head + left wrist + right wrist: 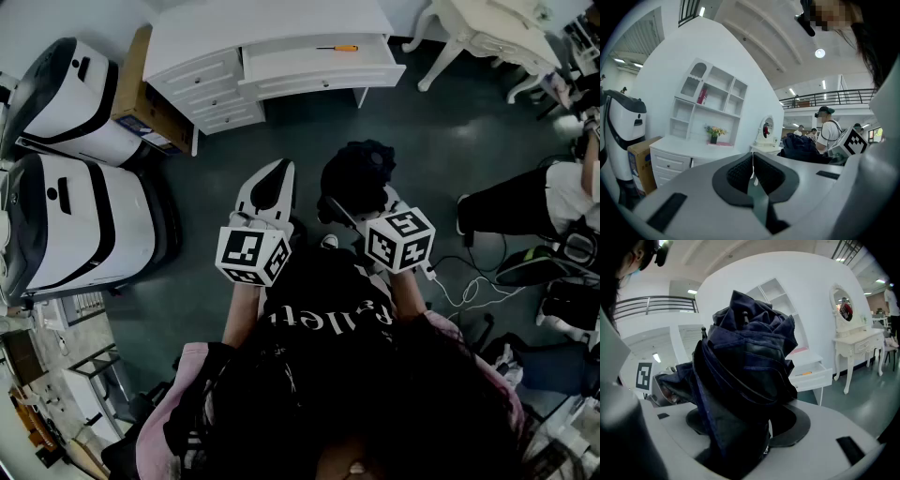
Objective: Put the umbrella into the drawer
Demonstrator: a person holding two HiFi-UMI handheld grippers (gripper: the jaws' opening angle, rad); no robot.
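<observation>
- White desk (216, 33) is standing well ahead of both grippers, across the floor (309, 131). Carry is looking barely begun. Judging the approach should be closing that gap squarely toward the desk front.
- Drawer (323, 77) is sitting pulled out under the desktop, mouth facing up. Best bet is bringing the load over the mouth and lowering it in before letting go, not dropping from height.
- Umbrella (354, 173), dark, folded and loosely bunched, is riding off the floor on the right side, well apart from the drawer. Loose fabric is likely catching on the drawer rim unless going in lengthwise.
- Right gripper (759, 427) is pinching the umbrella low on the bundle, jaws standing wide around it and fabric billowing above. Grip is needing to be firm for the walk.
- Left gripper (752, 168) is carrying nothing, jaws pressed together. It is looking free for steadying the drawer.
- Screwdriver (337, 47), orange-handled, is lying inside the drawer toward the desk side. Setting the umbrella in front of it is seeming wise.
- Head view alone is showing the floor gap and both grippers together.
- Left gripper view alone is showing the shelf unit (710, 101) above the desk, with flowers (714, 132).
- Right gripper view alone is showing where the pads are biting.
</observation>
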